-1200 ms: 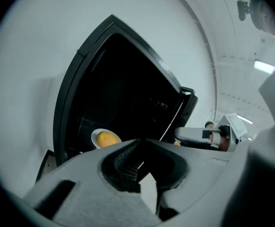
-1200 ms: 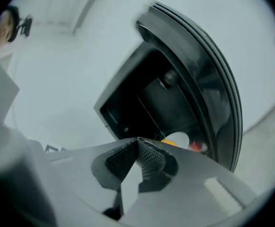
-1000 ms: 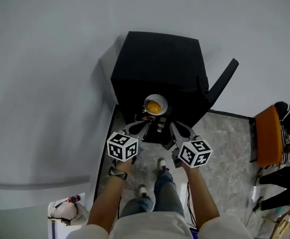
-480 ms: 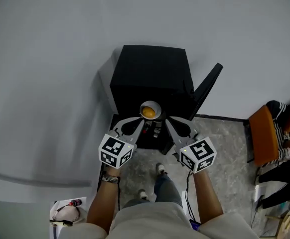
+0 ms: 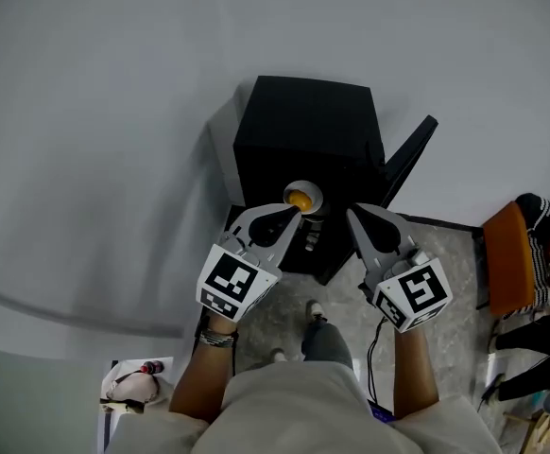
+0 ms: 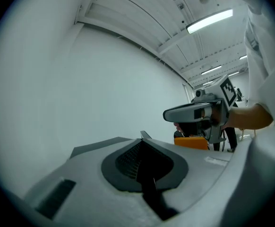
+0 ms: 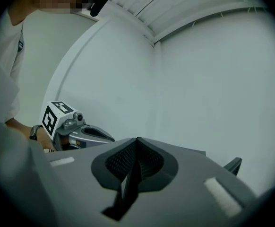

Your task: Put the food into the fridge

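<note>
Orange food (image 5: 300,199) in a small white bowl (image 5: 301,188) sits at the front edge of the black fridge (image 5: 308,130), beyond our left gripper (image 5: 289,216) and right gripper (image 5: 355,214), fingers clenched empty; we judge a stray nudge could topple it.

A black fridge (image 5: 308,145) stands on the grey stone floor (image 5: 448,265).
</note>
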The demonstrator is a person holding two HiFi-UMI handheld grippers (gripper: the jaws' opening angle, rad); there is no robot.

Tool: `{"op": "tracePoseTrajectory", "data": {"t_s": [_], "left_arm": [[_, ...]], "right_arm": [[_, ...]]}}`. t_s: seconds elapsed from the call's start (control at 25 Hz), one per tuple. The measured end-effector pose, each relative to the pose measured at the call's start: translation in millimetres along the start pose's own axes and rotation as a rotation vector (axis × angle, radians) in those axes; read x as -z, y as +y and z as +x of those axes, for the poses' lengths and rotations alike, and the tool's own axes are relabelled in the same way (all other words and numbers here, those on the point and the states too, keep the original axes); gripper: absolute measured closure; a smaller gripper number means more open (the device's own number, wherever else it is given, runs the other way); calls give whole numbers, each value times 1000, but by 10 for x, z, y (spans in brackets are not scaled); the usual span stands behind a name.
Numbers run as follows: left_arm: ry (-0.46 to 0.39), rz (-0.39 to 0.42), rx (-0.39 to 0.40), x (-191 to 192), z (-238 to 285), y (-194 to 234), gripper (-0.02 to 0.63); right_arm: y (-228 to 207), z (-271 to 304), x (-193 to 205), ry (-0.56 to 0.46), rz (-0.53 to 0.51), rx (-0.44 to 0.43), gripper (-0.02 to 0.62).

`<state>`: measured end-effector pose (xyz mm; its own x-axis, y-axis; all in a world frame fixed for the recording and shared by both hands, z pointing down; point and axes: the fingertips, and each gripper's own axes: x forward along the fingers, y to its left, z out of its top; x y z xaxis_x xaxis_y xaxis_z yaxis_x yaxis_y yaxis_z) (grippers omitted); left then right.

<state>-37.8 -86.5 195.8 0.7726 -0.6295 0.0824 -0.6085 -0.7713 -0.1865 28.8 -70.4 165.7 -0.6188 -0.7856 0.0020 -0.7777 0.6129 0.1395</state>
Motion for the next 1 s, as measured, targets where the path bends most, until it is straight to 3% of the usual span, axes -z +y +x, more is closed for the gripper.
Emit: {"op": "tracePoseTrajectory", "data": {"t_s": [0.24, 1.0], "left_arm": [[-9, 36, -19, -138, -122, 38, 601], [40, 30, -16, 26, -127, 69, 601]], "right_arm": [[116, 48, 2, 20, 3, -10, 592], [218, 132, 145, 44, 47, -38, 592]]}}
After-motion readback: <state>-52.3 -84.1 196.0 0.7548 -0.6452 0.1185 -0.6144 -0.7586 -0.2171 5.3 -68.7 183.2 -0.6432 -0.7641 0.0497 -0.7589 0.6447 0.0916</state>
